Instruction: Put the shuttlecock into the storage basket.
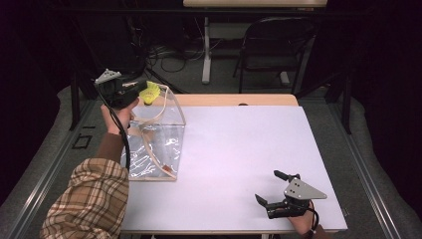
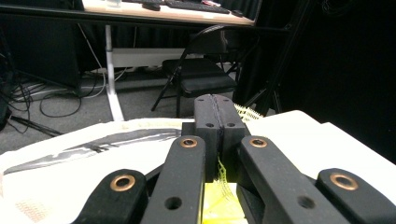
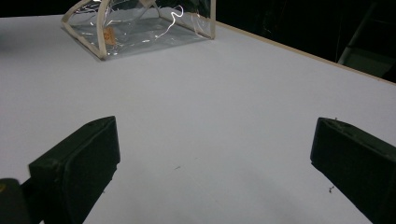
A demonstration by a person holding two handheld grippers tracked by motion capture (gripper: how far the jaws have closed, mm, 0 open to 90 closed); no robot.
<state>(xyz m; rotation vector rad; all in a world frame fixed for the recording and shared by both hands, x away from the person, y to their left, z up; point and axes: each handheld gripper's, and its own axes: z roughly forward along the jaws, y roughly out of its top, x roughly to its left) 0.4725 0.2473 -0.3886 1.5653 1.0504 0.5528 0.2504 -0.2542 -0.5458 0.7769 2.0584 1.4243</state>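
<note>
Near the front right corner of the worktop [image 1: 239, 149], the right gripper [image 1: 275, 191] rests low over the white surface, its 2 jaws spread wide with nothing between them. The right gripper view shows both black jaws far apart over bare worktop, with the clear bag [image 3: 140, 25] beyond them. That clear bag [image 1: 157, 144], a see-through plastic pouch with a pale trim and handles, stands along the left edge of the worktop, its top open. A sleeve [image 1: 89, 199] in brown plaid comes in at the front left, beside the bag. Farther back, above the bag's far end near the rear left corner, the left gripper [image 1: 142, 92] is held up in the air, its jaws pressed together on a yellow shuttlecock [image 1: 150, 93]. The left gripper view shows the 2 jaws closed tight, with the shuttlecock's yellow netted skirt [image 2: 223, 175] pinched in the seam between them and poking out past the tips. Beyond the worktop stand a folding chair [image 1: 273, 45] and another desk's leg [image 1: 206, 50].
</note>
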